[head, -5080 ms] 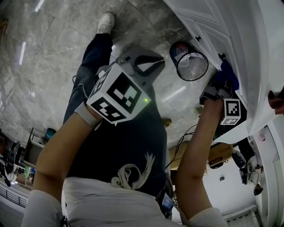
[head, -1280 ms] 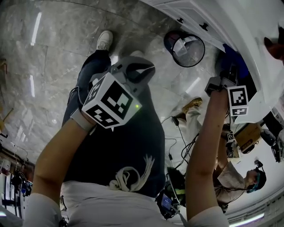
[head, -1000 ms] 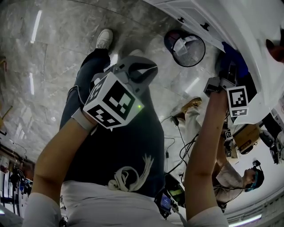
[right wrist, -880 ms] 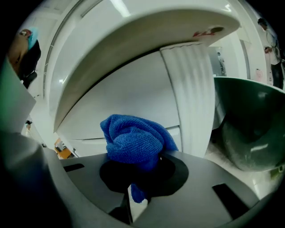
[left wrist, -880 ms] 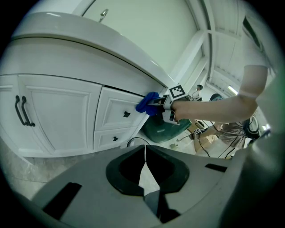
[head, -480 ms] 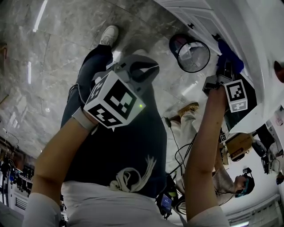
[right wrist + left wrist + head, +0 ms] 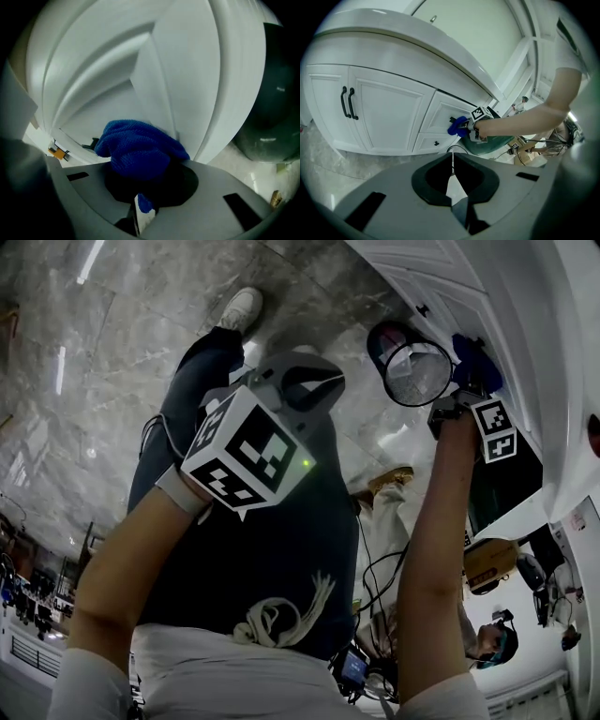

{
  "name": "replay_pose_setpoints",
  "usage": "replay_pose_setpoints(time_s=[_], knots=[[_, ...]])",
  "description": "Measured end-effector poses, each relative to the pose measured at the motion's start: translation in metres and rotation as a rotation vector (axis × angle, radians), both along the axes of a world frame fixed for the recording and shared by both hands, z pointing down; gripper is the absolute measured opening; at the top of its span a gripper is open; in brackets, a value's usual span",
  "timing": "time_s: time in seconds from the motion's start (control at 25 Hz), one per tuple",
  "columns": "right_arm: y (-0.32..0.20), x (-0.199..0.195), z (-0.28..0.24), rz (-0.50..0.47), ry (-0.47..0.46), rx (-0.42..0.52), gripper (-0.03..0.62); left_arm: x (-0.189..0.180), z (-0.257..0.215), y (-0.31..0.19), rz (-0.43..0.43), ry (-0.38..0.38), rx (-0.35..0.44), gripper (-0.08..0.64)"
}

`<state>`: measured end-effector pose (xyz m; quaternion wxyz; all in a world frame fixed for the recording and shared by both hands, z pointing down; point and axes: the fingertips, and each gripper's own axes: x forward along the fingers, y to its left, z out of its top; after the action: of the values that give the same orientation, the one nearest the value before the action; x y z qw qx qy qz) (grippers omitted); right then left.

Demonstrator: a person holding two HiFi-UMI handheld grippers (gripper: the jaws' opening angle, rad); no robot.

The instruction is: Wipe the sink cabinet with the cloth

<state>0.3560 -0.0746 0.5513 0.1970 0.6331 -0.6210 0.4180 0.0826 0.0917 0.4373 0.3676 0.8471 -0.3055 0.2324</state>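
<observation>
Marble floor [image 7: 103, 362] seen over most of the head view, grey and glossy, with streaks of reflected light.

White sink cabinet [image 7: 384, 117] noted along the upper right of the head view [image 7: 469, 282]. Panelled doors and drawer fronts are seen under an overhanging top edge. It fills most of the right gripper view [image 7: 117, 70].

Dark trousers and one white shoe [image 7: 242, 307] of the person are seen below the grippers.

Round bin [image 7: 380, 334] with a clear liner is seen on the floor just beside the cabinet. A second person [image 7: 497, 643] is glimpsed low at the right edge, with cables on the floor nearby.

Left gripper [image 7: 452, 168] is held out in front of the body, well apart from the cabinet. Its jaws are seen together along a thin seam, with nothing between them.

Right gripper [image 7: 140, 201] is held at arm's length up at the cabinet front [image 7: 459, 404]. Its jaws are clamped on a fold of the blue cloth [image 7: 136, 145].

The cloth is bunched ahead of the jaws and pressed against a white cabinet panel. From the left gripper view it [image 7: 457, 126] is seen on a drawer front to the right of the double doors.

Two black bar handles [image 7: 347, 103] noted on the doors, and a small black knob [image 7: 436, 143] on the lower drawer.
</observation>
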Motion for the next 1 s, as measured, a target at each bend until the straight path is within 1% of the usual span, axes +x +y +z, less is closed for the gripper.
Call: replay_pose_setpoints(time_s=[0.08,0.16,0.32,0.44,0.64,0.88,1.0], knots=[[0.0,0.0,0.01,0.019,0.006,-0.019,0.06,-0.005,0.0,-0.001,-0.014,-0.001,0.0,0.014],[0.001,0.0,0.013,0.03,0.02,-0.015,0.06,-0.009,0.001,-0.002,-0.025,-0.002,0.0,0.014],[0.004,-0.002,0.012,0.007,0.043,-0.003,0.06,-0.011,0.001,-0.003,-0.034,-0.001,0.001,0.014],[0.006,-0.003,0.007,0.007,0.029,0.004,0.06,-0.008,-0.003,-0.001,-0.019,0.001,0.002,0.014],[0.011,-0.01,-0.012,-0.004,-0.01,0.03,0.06,0.005,-0.013,0.003,0.057,0.009,0.011,0.014],[0.031,-0.026,-0.042,0.008,-0.118,0.057,0.06,0.021,-0.024,-0.001,0.167,0.011,0.022,0.014],[0.044,-0.034,-0.057,-0.013,-0.151,0.07,0.06,0.034,-0.028,-0.002,0.228,0.003,0.033,0.014]])
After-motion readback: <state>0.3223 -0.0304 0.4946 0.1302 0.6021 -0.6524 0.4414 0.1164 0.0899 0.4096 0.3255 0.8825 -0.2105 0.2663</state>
